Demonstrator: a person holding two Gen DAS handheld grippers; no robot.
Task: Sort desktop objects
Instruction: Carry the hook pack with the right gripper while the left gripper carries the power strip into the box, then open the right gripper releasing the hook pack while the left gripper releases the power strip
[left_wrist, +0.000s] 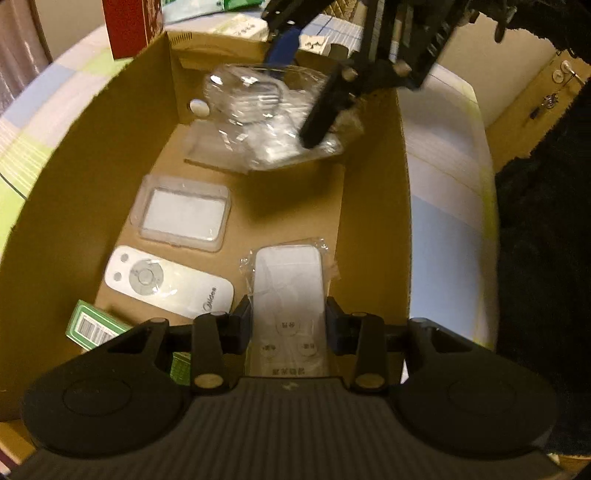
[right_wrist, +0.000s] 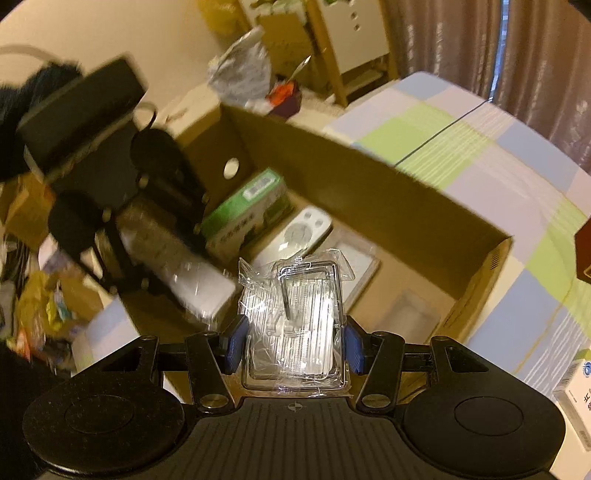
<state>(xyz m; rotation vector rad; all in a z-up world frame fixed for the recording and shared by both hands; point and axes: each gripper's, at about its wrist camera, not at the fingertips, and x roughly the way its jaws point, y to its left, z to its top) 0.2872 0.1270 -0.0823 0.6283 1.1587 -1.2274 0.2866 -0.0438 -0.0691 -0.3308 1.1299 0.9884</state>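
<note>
An open cardboard box (left_wrist: 74, 155) holds several items. My left gripper (left_wrist: 288, 325) is shut on a white remote in a clear plastic bag (left_wrist: 288, 280), held over the box's near end. My right gripper (right_wrist: 293, 345) is shut on a clear plastic case wrapped in film (right_wrist: 299, 314), held above the box; it also shows in the left wrist view (left_wrist: 258, 110) at the far end. On the box floor lie a white round-button remote (left_wrist: 166, 284), a clear case with a white insert (left_wrist: 184, 214) and a green box (left_wrist: 96, 328).
The cardboard box (right_wrist: 369, 192) sits on a bed with a pastel checked sheet (right_wrist: 480, 147). A red box (left_wrist: 129, 26) and white packets stand beyond the far wall. A white carton (right_wrist: 576, 398) lies at the right. Floor clutter (right_wrist: 40, 306) lies to the left.
</note>
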